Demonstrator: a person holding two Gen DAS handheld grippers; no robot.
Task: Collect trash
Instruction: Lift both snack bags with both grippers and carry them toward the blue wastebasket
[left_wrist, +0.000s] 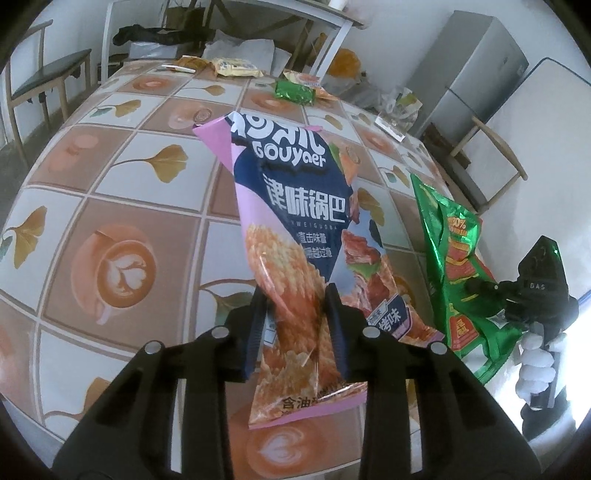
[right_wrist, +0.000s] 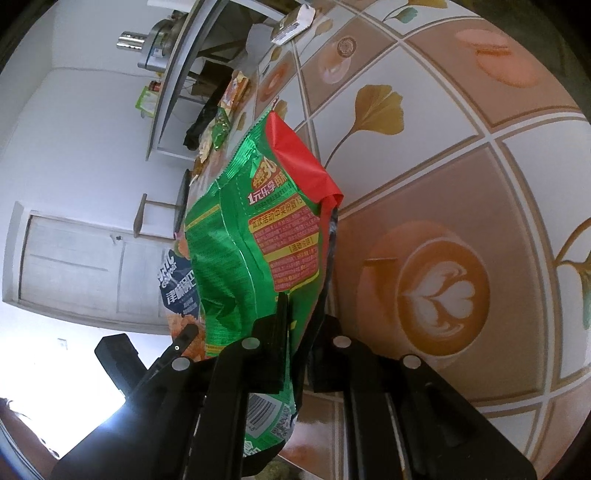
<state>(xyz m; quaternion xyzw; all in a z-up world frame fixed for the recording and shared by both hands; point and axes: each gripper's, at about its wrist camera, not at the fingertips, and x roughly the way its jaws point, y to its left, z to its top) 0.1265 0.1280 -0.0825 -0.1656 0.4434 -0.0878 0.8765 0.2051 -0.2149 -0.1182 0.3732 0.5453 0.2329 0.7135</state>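
Both hands are mid-collection, each carrying a wrapper off the worktop (left_wrist: 122, 177). The left gripper (left_wrist: 295, 328) pinches the lower part of a pink and navy rice-crust snack bag (left_wrist: 291, 206), which stands up through the centre of the left wrist view. The right gripper (right_wrist: 301, 332) is pressed together on a green and red snack bag (right_wrist: 255, 229), lifted clear of the tiled cloth. More wrappers, among them a small green packet (left_wrist: 295, 92), lie near the far edge at the top of the frame. Next, likely, both bags go to a bin, which is not in view.
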